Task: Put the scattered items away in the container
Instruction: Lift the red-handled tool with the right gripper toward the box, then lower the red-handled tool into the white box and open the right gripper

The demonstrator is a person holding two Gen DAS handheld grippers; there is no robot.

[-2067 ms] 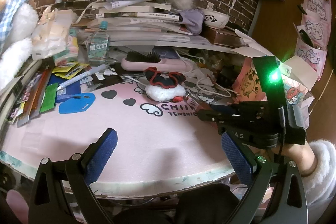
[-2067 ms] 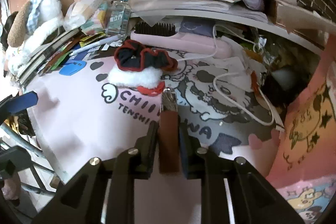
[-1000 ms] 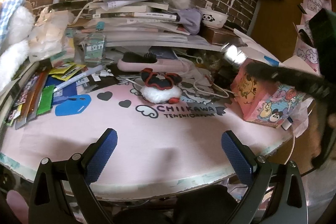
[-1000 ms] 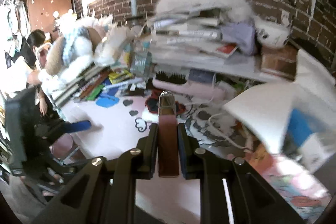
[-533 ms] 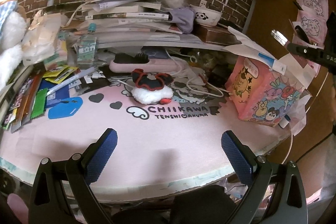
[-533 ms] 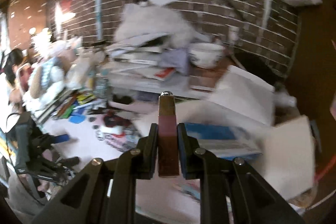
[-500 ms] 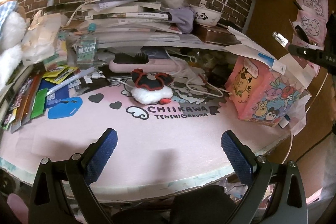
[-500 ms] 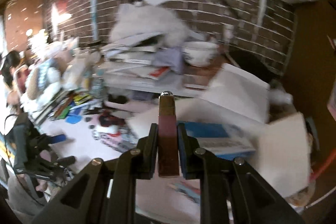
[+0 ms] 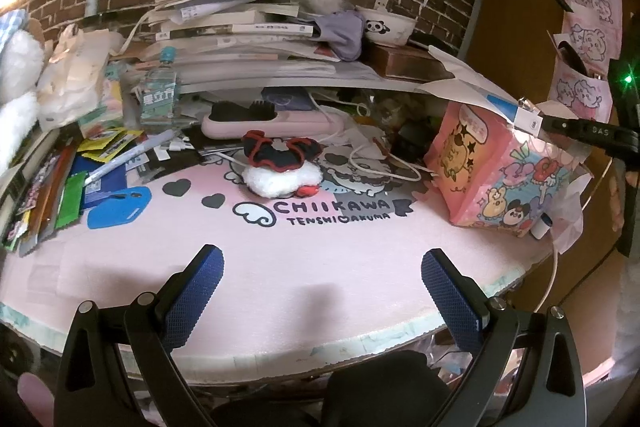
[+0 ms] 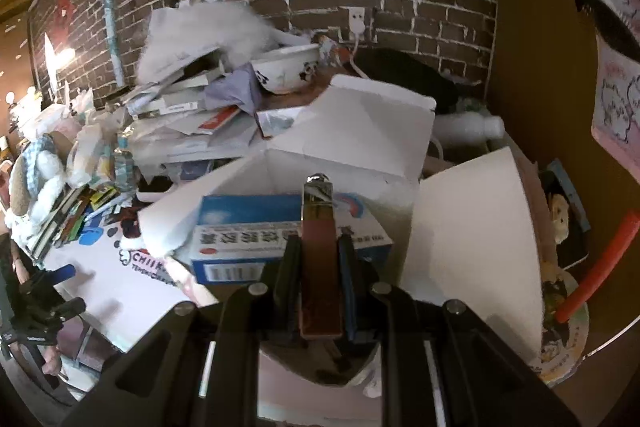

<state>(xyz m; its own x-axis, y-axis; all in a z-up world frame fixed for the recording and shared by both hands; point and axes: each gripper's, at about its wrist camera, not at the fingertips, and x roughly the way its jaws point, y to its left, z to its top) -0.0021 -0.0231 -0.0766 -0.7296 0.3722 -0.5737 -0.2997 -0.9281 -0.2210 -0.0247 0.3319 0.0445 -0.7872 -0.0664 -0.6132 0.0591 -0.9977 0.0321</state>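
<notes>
You're over the pink bag [image 9: 492,167] w/ its white flaps [image 10: 360,131] spread, a blue box [image 10: 248,239] already inside, so centre above the gap btwn flaps before you let go; don't clip the right flap, it looks flimsy. Right gripper [image 10: 320,267] is clamped tight on the brown clip [image 10: 320,239] (prob. a hair clip, hard to be sure w/ the blur). Its long axis runs straight out along the fingers, silver tip [image 10: 318,183] fwd and tilted down toward the bag mouth, so it should slide in tip-first. Left gripper [image 9: 320,283] hangs spread wide, holding nothing, over the pink mat [image 9: 280,259], well apart from the scrunchies [image 9: 280,163].
</notes>
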